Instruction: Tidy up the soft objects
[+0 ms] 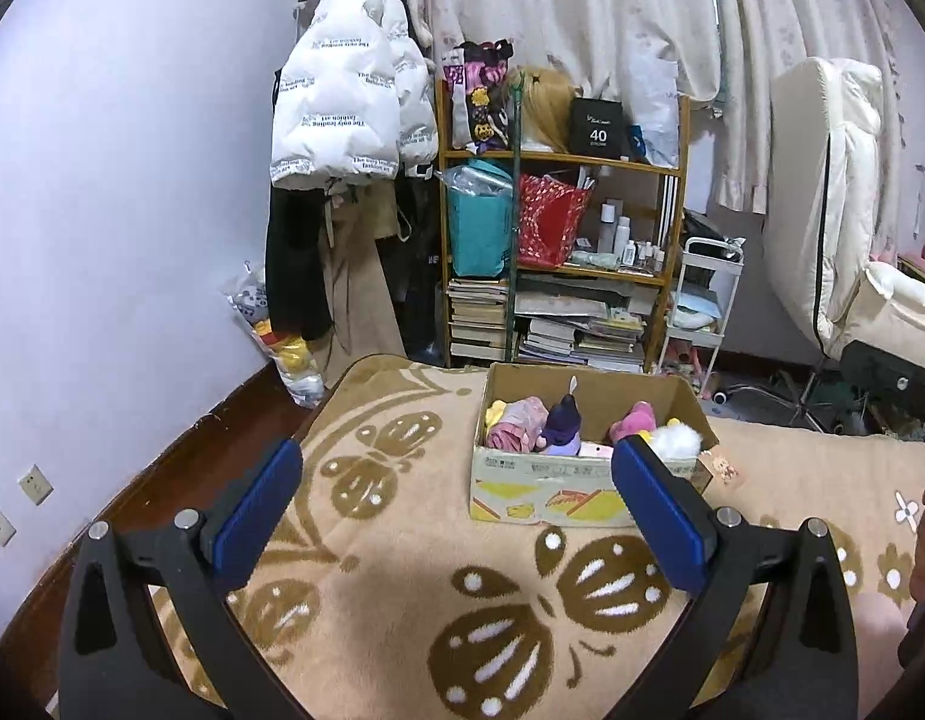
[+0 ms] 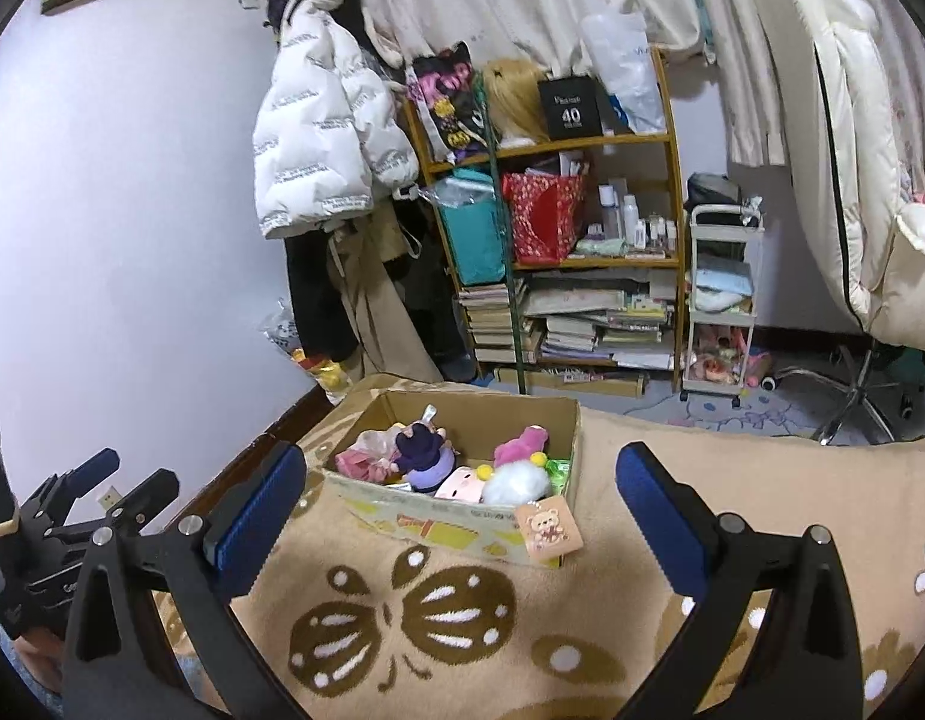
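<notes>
A cardboard box (image 1: 540,483) (image 2: 462,531) sits on a beige butterfly-patterned blanket (image 1: 402,570) (image 2: 732,480). It holds several plush toys: a purple one (image 1: 561,420) (image 2: 426,456), a pink one (image 1: 633,420) (image 2: 522,441), a fluffy white one (image 1: 678,441) (image 2: 516,483) and a pink striped one (image 1: 513,423). A bear tag (image 2: 549,528) hangs over the box's front corner. My left gripper (image 1: 456,468) is open and empty, just in front of the box. My right gripper (image 2: 462,474) is open and empty, also short of the box. The left gripper shows at the lower left of the right wrist view (image 2: 111,483).
Behind the bed stands a wooden shelf (image 1: 558,252) (image 2: 558,264) with books, bags and bottles. A white puffer jacket (image 1: 342,90) (image 2: 324,138) hangs left of it. A white trolley (image 2: 723,300) and a cream chair (image 1: 840,210) stand to the right.
</notes>
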`<control>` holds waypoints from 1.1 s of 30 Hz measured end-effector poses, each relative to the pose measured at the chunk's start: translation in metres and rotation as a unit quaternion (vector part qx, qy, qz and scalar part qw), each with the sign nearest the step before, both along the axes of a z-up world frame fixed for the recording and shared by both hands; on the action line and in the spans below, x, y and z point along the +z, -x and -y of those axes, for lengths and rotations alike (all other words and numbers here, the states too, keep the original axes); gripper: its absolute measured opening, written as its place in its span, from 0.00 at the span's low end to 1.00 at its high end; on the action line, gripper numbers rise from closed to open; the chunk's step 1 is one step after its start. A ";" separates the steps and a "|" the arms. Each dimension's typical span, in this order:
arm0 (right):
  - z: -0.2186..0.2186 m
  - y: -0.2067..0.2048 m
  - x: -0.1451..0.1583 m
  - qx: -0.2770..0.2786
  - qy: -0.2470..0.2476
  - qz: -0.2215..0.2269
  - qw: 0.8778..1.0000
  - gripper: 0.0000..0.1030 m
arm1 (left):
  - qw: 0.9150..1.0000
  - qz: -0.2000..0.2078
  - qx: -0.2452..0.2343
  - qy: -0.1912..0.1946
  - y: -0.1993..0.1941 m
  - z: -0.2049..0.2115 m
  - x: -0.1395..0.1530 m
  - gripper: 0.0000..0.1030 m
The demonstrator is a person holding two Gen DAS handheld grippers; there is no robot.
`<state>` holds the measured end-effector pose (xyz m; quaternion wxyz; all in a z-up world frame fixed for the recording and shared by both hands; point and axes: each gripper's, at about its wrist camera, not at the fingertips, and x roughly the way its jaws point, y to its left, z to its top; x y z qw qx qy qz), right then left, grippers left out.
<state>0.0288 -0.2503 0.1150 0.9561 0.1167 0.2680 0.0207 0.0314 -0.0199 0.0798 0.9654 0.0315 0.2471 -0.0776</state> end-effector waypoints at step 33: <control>0.005 0.045 -0.050 -0.030 0.028 -0.006 0.999 1.00 | 1.000 0.010 -0.009 -0.009 0.055 -0.016 -0.060 0.99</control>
